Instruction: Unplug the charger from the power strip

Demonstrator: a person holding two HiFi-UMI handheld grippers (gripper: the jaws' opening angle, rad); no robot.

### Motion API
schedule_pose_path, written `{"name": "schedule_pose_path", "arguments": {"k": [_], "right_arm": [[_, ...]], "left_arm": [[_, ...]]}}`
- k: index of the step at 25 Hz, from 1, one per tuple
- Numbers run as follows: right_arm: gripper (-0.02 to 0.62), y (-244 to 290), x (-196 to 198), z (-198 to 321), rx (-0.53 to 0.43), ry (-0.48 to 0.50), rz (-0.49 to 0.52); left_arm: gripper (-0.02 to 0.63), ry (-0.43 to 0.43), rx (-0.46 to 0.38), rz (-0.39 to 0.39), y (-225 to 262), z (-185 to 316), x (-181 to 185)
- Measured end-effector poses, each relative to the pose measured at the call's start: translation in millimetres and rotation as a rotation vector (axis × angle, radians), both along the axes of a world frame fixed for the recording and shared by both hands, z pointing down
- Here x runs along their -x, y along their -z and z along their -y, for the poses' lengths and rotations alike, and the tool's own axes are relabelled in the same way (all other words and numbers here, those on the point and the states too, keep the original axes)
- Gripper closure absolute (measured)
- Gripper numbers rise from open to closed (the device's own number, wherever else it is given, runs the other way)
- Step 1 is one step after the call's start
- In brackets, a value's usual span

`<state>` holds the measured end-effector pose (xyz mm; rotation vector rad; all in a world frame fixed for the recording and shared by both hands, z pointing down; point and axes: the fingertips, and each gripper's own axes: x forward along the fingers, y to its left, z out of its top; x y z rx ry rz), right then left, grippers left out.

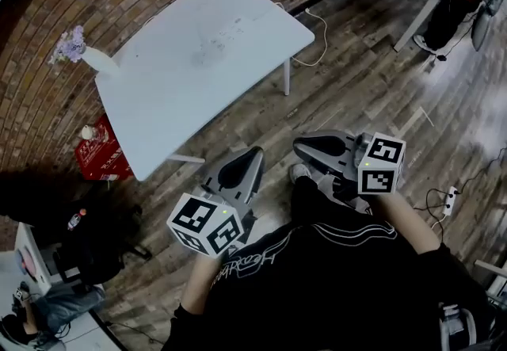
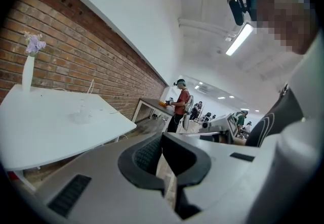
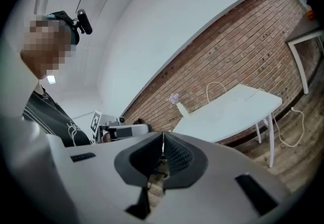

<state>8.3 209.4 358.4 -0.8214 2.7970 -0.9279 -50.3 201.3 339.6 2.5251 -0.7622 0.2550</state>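
Held: left tongs (image 1: 253,154), right tongs (image 1: 301,148), both pressed together, empty, well apart from white rectangular counter (image 1: 158,104). Task items charger, power strip: not discernible; thin white cable (image 1: 323,39) trails off counter. Risk: closed tongs arriving, shoving the plug rather than gripping it.

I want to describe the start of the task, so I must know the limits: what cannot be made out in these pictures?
1. Charger: in the head view, there are only faint pale marks on the white table, too small to name.
2. Left gripper view: the small thing on that table is blurred.
3. White strip on the floor, head view: too small to see any plug.
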Motion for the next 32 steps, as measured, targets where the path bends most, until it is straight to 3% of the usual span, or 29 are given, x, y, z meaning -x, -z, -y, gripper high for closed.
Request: {"name": "schedule_pose_path", "arguments": {"k": [7,13,26,32], "right_arm": [[0.597,-9.2,-43.7,90.4,0.024,0.049,0.022],[0.598,-0.8,-69.7,140.0,-0.009,0.075,0.039],[0.597,-9.4,-47.4,215.4,0.007,0.123,0.018],[0.597,-21.8,-30.3,266.2,0.049,0.121,-0.01]], "left_arm": [[0.601,0.012,0.007,0.008,-6.7,90.0,-53.2],[0.601,0.067,-0.03,0.05,0.9,139.6,-65.6],[0.59,0.246,-0.035,0.069,-12.8,228.7,8.0],[0.485,0.21,-0.017,0.142,-46.2,279.8,31.3]]}}
